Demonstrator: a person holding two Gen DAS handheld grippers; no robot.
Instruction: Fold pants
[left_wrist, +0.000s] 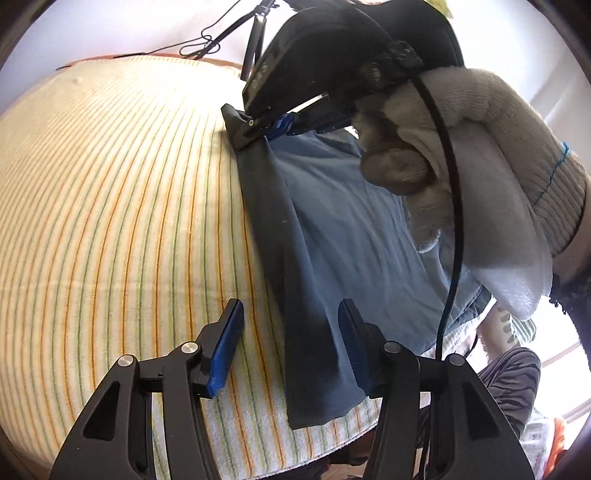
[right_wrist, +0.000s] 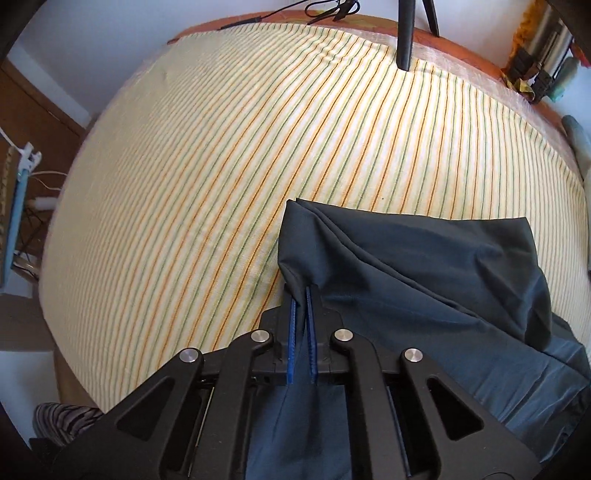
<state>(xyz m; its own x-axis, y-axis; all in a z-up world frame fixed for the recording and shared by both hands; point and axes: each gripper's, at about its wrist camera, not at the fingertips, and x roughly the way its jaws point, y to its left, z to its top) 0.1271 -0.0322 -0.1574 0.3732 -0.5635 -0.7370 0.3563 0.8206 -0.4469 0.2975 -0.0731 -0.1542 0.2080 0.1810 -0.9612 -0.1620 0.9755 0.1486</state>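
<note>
The right gripper is seen with its blue-padded fingers pressed nearly together, and a fold of the pants is pinched between them at the tips. From the left wrist view the same gripper is shown clamped on the far corner of the pants, its black body tilted steeply down and gripped by a hand in a pale knitted glove. A black cable is seen hanging down in front of that glove.

The left gripper is held with its fingers spread about halfway. The near edge of the pants lies between them; the right pad is just beside or touching the cloth, and the left pad stands over the bare sheet, so nothing is pinched.

The pants, dark blue-grey, are laid on a bed covered by a cream sheet striped in orange and green. They are spread toward the near right part of the bed, with one long folded edge running from the right gripper down to the bed's near edge. A black tripod leg is planted at the far side of the bed.

No brand, label or legible writing can be made out on the pants or on either gripper; faint marks on the right gripper's body are too blurred to be read.
</note>
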